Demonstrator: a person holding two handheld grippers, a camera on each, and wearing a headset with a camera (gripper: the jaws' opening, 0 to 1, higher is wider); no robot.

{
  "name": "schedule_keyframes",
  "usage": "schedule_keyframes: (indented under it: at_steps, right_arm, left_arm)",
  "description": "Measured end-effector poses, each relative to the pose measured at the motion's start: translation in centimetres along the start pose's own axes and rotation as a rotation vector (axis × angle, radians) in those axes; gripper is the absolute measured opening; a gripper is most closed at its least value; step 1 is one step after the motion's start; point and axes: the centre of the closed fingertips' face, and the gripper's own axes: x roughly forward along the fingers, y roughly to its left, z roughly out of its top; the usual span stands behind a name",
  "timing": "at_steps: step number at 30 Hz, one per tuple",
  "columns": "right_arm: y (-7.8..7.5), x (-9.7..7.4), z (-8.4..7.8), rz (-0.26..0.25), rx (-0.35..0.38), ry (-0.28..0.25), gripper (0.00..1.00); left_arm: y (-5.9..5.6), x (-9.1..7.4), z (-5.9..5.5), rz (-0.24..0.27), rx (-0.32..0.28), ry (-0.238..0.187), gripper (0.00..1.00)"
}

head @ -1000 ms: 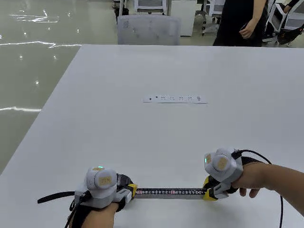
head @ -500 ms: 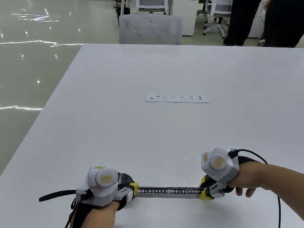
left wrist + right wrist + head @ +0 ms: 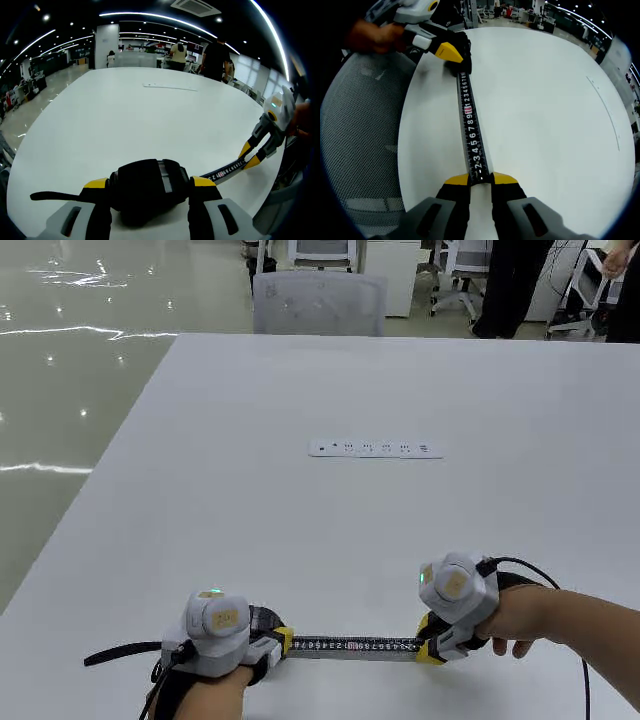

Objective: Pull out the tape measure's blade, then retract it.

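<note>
The left gripper (image 3: 150, 183) has its fingers clamped around the black tape measure (image 3: 142, 192), which sits at 7 o'clock on the table (image 3: 350, 390). The blade (image 3: 470, 125) lies flat, running toward 3 o'clock to the right gripper (image 3: 480, 179), whose fingers are pinched on its end. A white socket strip (image 3: 375, 449) lies well apart, toward 12 o'clock.

Right gripper (image 3: 480, 178) pinches the blade (image 3: 469, 120) tip; it runs along the table's (image 3: 535, 100) edge to the left gripper's (image 3: 448, 50) black case (image 3: 464, 46)
</note>
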Motion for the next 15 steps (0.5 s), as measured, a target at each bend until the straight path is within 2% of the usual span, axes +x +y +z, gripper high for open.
schedule_keyframes:
  at_steps: [15]
  right_arm:
    - [0.2, 0.4, 1.2, 0.003, 0.008, -0.013, 0.14]
  left_arm:
    - [0.0, 0.0, 0.1, -0.007, -0.009, 0.003, 0.58]
